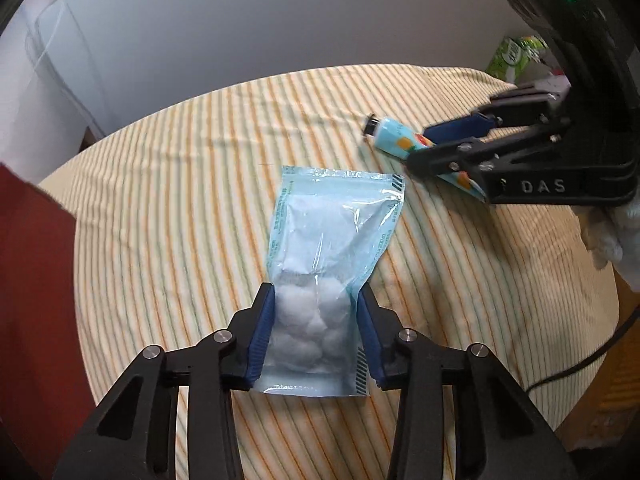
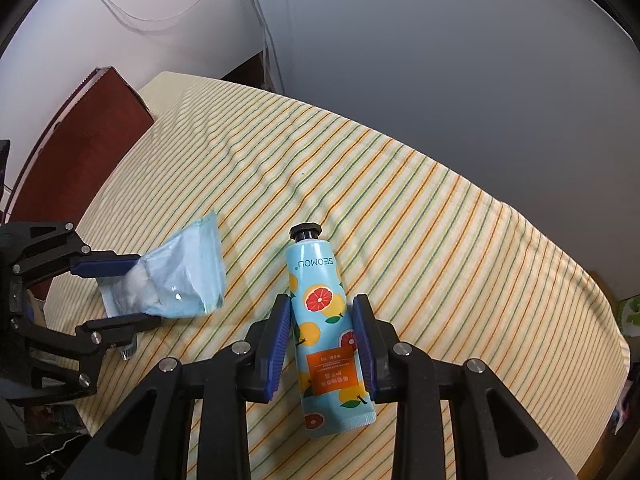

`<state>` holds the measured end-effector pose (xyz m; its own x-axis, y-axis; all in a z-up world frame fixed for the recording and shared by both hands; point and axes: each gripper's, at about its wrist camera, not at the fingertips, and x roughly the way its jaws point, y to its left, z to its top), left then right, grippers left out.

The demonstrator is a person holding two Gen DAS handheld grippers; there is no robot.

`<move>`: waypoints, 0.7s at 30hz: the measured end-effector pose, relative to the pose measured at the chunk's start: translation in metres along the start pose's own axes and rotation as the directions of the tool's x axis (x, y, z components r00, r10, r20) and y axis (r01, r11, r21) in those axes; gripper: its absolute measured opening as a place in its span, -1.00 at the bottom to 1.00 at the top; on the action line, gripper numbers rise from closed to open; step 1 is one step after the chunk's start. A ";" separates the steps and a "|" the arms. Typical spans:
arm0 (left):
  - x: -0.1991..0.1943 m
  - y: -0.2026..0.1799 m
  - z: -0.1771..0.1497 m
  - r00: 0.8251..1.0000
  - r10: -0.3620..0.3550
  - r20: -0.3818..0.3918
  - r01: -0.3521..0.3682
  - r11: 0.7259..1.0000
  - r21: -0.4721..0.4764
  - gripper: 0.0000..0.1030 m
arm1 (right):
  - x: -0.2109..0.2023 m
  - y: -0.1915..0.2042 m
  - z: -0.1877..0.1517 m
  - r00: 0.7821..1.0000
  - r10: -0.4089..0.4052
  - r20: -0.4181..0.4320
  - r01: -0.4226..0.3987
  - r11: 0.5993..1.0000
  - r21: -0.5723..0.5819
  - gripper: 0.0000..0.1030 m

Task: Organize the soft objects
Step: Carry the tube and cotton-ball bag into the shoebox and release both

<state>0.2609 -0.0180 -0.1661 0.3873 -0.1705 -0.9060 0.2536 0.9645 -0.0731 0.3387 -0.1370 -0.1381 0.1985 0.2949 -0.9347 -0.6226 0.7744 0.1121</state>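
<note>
On the table, spread with a yellow cloth with orange and green stripes (image 1: 168,216), the left tongs (image 1: 316,300) pinch the lower end of a pale blue plastic pouch of white cotton balls (image 1: 332,240), which lies flat. Well to its right, the right tongs (image 2: 322,312) straddle a light blue citrus-printed cream tube with a black cap (image 2: 324,320); whether their blue pads touch it I cannot tell.

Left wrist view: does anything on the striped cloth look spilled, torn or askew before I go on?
Nothing spilled or torn. The cotton ball pouch looks sealed, crumpled, with its cotton bunched between the left tongs. The hand cream tube lies flat, cap on, between the right tongs. Only the striped cloth is a bit wrinkled.
</note>
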 end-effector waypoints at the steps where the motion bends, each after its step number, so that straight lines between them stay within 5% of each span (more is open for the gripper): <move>1: -0.002 0.002 -0.001 1.000 -0.008 0.007 0.008 1.000 -0.012 -0.27 | -0.001 0.000 -0.001 1.000 0.000 0.003 0.000 1.000 0.004 -0.45; 13: -0.064 0.022 -0.014 0.991 0.000 0.135 0.007 0.999 -0.050 -0.27 | -0.042 0.016 -0.005 0.995 0.029 0.090 -0.030 1.000 0.011 -0.47; 21: -0.147 0.068 -0.051 0.962 0.107 0.253 -0.077 0.989 -0.125 -0.27 | -0.092 0.074 0.031 0.975 0.104 0.197 -0.090 0.993 -0.079 -0.47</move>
<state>0.1761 0.0827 -0.0587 0.6239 -0.1120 -0.7734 0.1105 0.9924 -0.0546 0.2980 -0.0893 -0.0338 0.2778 0.4780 -0.8333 -0.6958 0.6982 0.1685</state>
